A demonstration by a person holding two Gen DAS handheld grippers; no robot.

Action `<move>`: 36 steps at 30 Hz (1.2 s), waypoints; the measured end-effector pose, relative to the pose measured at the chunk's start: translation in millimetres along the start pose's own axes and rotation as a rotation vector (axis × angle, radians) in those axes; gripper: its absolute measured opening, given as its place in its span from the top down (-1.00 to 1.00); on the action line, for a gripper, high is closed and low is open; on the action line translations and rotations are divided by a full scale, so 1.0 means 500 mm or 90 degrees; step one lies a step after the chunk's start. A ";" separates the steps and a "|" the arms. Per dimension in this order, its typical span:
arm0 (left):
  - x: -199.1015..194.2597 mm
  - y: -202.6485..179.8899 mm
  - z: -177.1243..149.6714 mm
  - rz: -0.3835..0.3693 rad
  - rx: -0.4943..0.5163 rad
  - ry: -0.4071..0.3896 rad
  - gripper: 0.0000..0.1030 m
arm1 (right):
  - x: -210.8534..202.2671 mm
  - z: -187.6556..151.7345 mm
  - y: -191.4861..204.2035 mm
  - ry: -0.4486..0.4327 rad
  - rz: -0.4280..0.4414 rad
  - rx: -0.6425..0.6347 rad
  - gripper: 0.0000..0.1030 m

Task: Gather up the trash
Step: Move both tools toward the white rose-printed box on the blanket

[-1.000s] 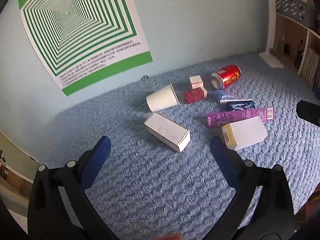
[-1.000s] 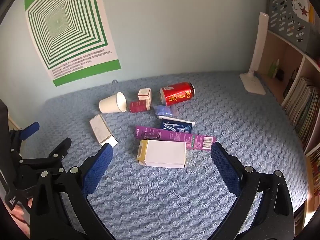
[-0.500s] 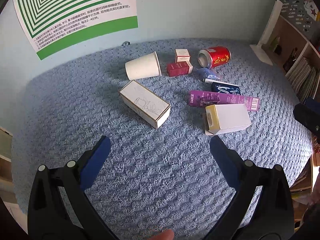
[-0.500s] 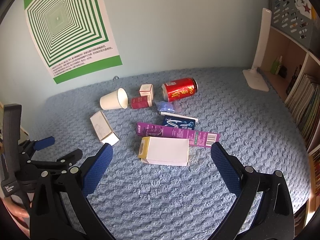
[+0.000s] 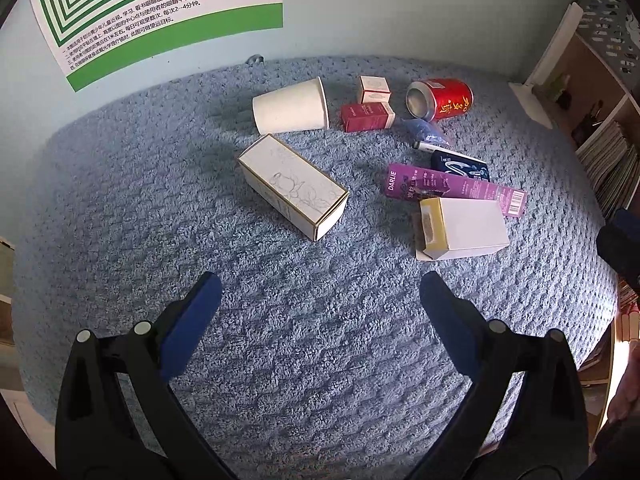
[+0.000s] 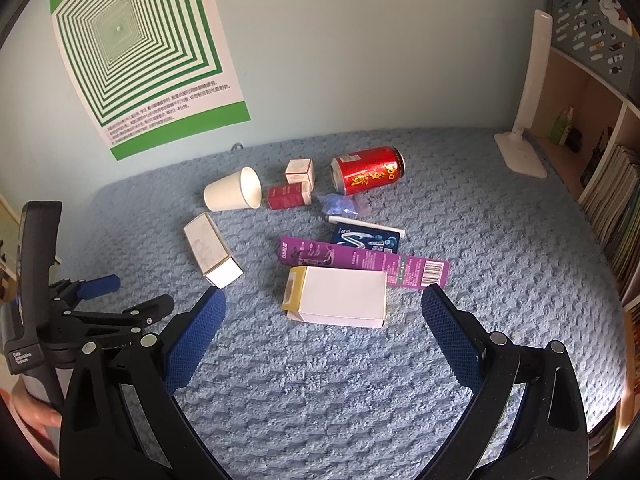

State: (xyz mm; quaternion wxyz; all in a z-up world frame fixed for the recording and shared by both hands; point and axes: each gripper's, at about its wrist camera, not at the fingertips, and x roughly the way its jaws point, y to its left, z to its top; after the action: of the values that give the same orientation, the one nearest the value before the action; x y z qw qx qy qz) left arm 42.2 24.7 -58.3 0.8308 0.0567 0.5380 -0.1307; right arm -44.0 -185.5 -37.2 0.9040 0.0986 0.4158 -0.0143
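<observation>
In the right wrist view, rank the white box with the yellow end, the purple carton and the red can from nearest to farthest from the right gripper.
From the right gripper:
1. White box with the yellow end, lying just ahead of its fingertips.
2. Purple carton, flat just behind that box.
3. Red can, on its side near the wall.

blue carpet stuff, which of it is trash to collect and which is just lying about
Trash to collect:
paper cup
red can
white box with flower sketch
white and yellow box
purple DARLIE box
small red box
small white box
dark blue packet
crumpled blue wrapper

Just lying about:
white desk lamp
green poster
bookshelf
</observation>
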 end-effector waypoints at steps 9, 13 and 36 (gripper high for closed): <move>0.000 0.010 0.004 0.025 0.014 -0.019 -0.87 | 0.018 -0.004 -0.004 0.018 0.018 0.001 -0.89; 0.002 0.011 0.005 0.028 0.022 -0.020 -0.87 | 0.024 -0.006 -0.005 0.024 0.021 0.002 -0.89; 0.031 0.020 0.015 0.034 0.025 -0.014 -0.87 | 0.065 -0.001 -0.009 0.054 0.028 0.004 -0.89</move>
State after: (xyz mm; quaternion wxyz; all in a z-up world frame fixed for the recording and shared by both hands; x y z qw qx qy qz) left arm 57.5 30.1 -69.8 0.8388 0.0856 0.5242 -0.1193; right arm -23.5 -187.8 -62.6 0.8855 0.1109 0.4511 0.0088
